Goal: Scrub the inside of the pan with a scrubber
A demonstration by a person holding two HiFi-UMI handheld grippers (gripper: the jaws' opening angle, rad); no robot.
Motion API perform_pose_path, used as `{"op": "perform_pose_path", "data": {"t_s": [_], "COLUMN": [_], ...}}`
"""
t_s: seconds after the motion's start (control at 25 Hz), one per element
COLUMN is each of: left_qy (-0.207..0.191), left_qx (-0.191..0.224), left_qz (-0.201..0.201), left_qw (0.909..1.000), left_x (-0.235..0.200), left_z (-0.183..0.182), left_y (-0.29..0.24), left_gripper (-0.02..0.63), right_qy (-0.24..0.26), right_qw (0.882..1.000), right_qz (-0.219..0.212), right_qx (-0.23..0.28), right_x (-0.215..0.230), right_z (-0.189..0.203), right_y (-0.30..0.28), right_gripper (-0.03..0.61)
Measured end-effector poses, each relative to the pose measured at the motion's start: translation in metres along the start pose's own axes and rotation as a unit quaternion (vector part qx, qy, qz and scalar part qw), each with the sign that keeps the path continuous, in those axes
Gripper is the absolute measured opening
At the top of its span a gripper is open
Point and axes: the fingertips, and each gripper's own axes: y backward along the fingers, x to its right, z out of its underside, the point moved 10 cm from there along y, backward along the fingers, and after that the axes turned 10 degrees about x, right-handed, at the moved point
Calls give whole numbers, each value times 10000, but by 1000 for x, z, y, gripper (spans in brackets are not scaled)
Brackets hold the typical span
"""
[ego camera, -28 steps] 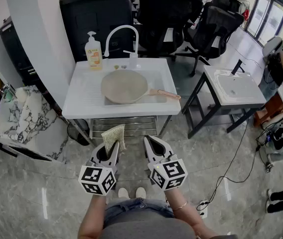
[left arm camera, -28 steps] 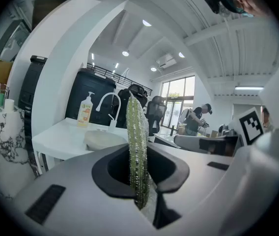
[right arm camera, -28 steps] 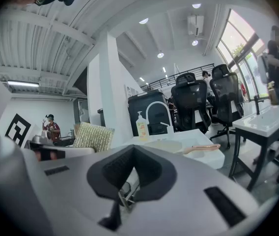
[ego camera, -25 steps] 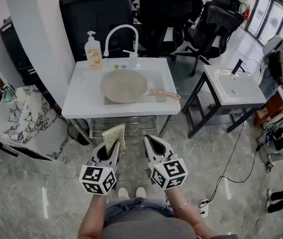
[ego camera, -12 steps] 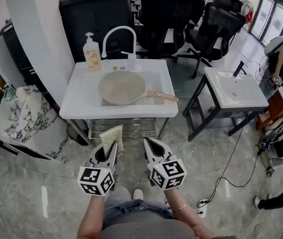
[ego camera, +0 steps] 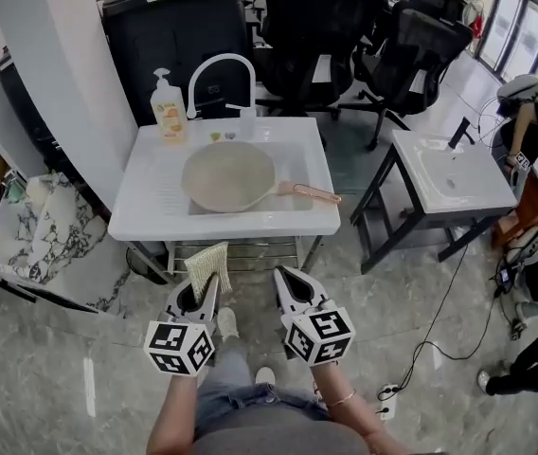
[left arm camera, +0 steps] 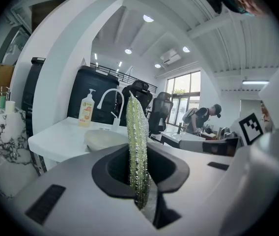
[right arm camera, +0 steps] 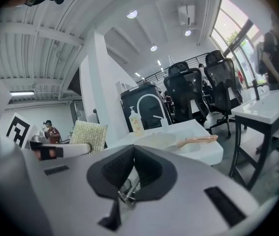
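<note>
A beige pan [ego camera: 228, 175] with a pinkish handle [ego camera: 309, 193] lies over the basin of a white sink table [ego camera: 146, 218]. Both grippers hang low in front of the table, well short of the pan. My left gripper [ego camera: 208, 284] is shut on a yellow-green scrubber [ego camera: 208, 264], which stands edge-on between the jaws [left arm camera: 137, 146]. My right gripper [ego camera: 282, 277] is shut with nothing in it [right arm camera: 133, 156]. From the right gripper view the scrubber [right arm camera: 88, 135] shows at the left and the pan [right arm camera: 161, 141] ahead.
A soap bottle [ego camera: 169, 107] and a white faucet [ego camera: 220, 72] stand at the table's back. A second sink stand [ego camera: 444, 183] is to the right, with cables on the floor. A marble-patterned block [ego camera: 37, 230] sits left. Black office chairs [ego camera: 411, 50] and a dark cabinet [ego camera: 170, 27] stand behind.
The whole view has shifted as the person steps closer to the sink table. Both grippers keep their hold and their spacing; the pan has not moved.
</note>
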Motion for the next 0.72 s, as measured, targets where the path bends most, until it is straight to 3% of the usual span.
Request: {"op": "perform_pose_path", "data": {"t_s": [0.72], "left_qy": [109], "left_qx": [-243], "left_qz": [363], "left_qw": [9990], "left_x": [-121], "left_z": [-30], "left_y": [-179], "left_gripper": [66], "right_qy": [-106], "right_qw": [9983], "right_qz": [564], "right_qx": [34], "right_x": [64], "right_z": [-22], "right_y": [-175], "right_gripper": [11]}}
